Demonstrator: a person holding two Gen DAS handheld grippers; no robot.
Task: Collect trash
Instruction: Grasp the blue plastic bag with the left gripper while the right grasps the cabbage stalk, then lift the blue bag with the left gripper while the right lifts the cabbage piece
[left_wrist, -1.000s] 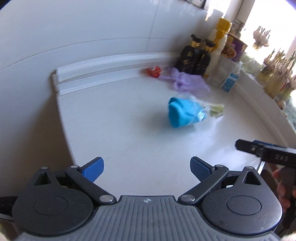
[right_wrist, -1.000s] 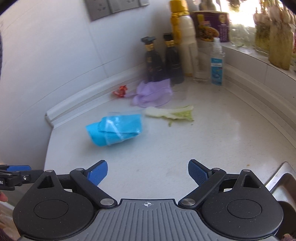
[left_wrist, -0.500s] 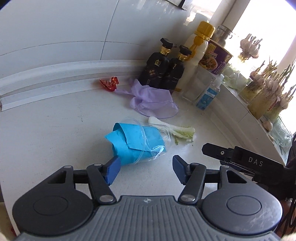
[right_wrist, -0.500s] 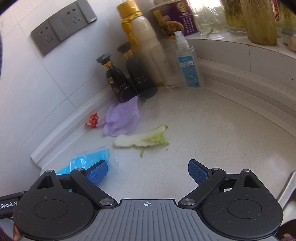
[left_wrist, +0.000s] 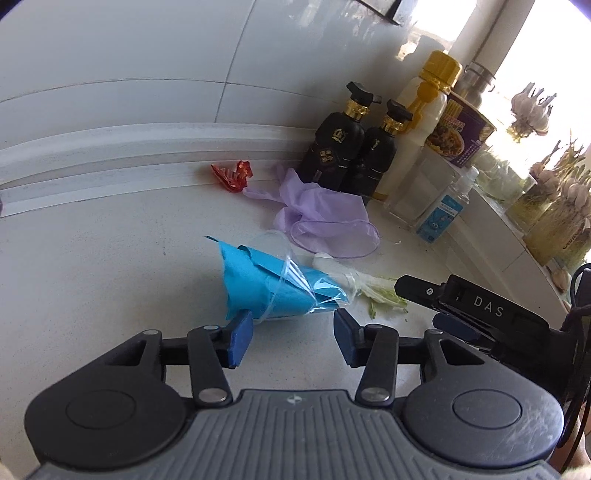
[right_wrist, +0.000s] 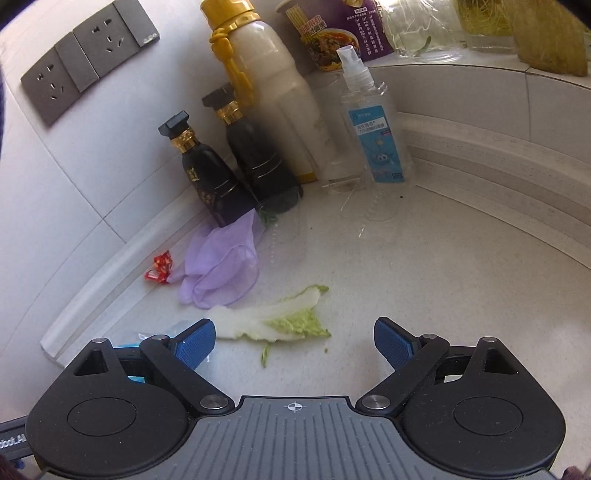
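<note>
At the far left, a red wrapper (left_wrist: 232, 176) is seen lying against the backsplash ledge (left_wrist: 110, 147), untouched. Next to it, a purple glove (left_wrist: 325, 218) is spread in front of two dark bottles (left_wrist: 354, 147). Since half a second ago, the left gripper (left_wrist: 291, 334) has been brought forward and its jaws narrowed; they are now seen part-closed, flanking the near end of the clear cup stuffed with blue paper (left_wrist: 273, 284), which lies on its side on the counter (left_wrist: 92, 277). Contact on the left pad appears made; a firm clamp is not confirmed. Pickup of this first item is judged imminent. To the right, a cabbage leaf (right_wrist: 269, 323) is approached by the right gripper (right_wrist: 295, 341), whose jaws are held wide apart and empty. All four items remain uncollected.
</note>
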